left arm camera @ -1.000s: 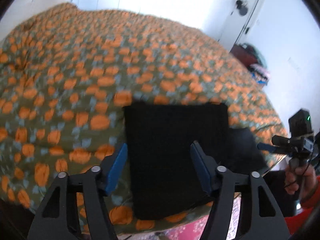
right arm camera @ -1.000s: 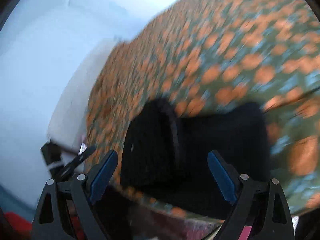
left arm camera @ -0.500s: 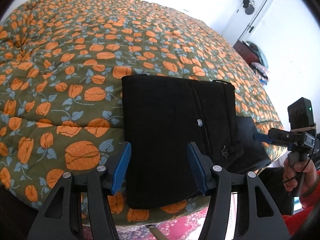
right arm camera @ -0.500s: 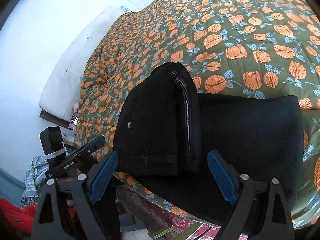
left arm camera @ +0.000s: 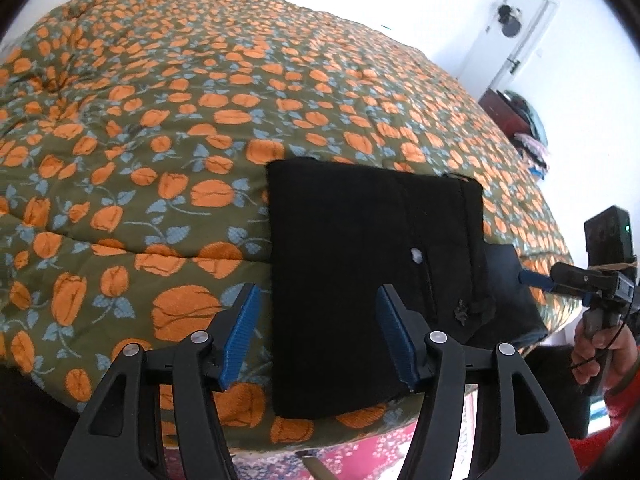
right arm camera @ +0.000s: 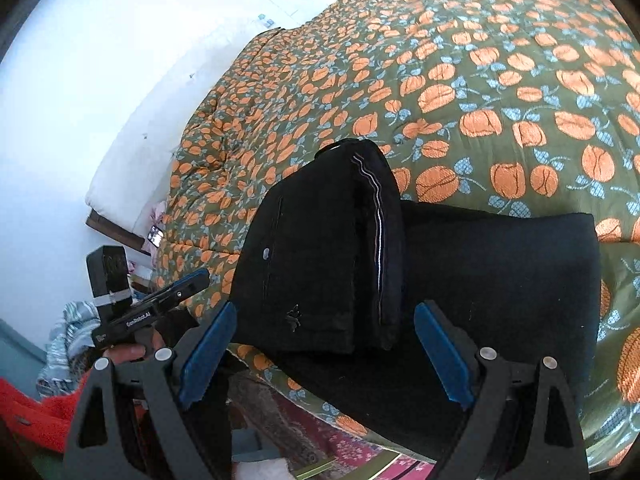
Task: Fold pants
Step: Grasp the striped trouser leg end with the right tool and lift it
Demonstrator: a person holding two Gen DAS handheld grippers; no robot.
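Black pants lie folded into a compact rectangle at the near edge of the bed, also shown in the right wrist view, where the waistband part with a white stripe lies on top. My left gripper is open and empty, just in front of the pants' near edge. My right gripper is open and empty, held above the bed edge in front of the pants. Each gripper also shows from the other's camera: the right one at the pants' right side, the left one at their left.
The bed carries a green quilt with orange flowers. A white door and dark furniture with clothes stand at the far right. A patterned pink rug lies below the bed edge. A white pillow lies at the head.
Both cameras have settled after motion blur. The pants now show sharply as a folded rectangle. Both grippers stay open and pulled slightly back from the pants.
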